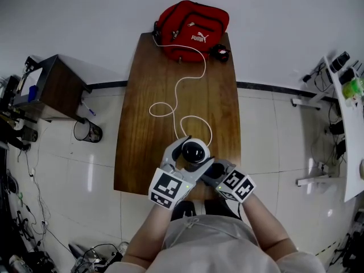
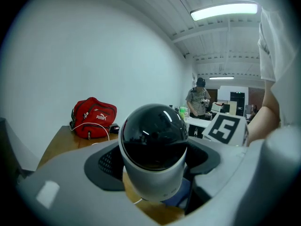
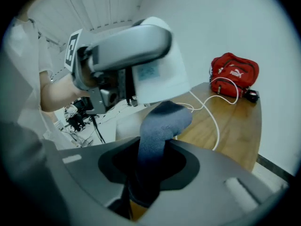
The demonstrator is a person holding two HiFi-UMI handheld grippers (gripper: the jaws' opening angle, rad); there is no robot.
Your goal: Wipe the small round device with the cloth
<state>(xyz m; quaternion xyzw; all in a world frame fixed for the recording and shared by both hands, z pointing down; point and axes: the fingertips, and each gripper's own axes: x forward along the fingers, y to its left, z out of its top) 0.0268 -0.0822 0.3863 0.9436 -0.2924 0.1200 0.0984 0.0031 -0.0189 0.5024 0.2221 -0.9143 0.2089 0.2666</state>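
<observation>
The small round device (image 1: 195,151), white with a glossy black dome (image 2: 153,135), is at the near end of the wooden table (image 1: 165,84). My left gripper (image 1: 192,154) is shut on its white body, one jaw on each side (image 2: 153,173). In the right gripper view the device (image 3: 157,76) hangs raised off the tabletop. My right gripper (image 1: 219,172) is just right of it, shut on a blue-grey cloth (image 3: 160,126). The cloth stands up from the jaws (image 3: 146,173) and its top touches the device's underside. A bit of the cloth (image 2: 181,197) shows below the device.
A red bag (image 1: 192,24) lies at the table's far end with a small black object (image 1: 220,52) beside it. A white cable (image 1: 182,84) winds from the bag to the device. A low wooden side table (image 1: 54,87) stands on the floor to the left.
</observation>
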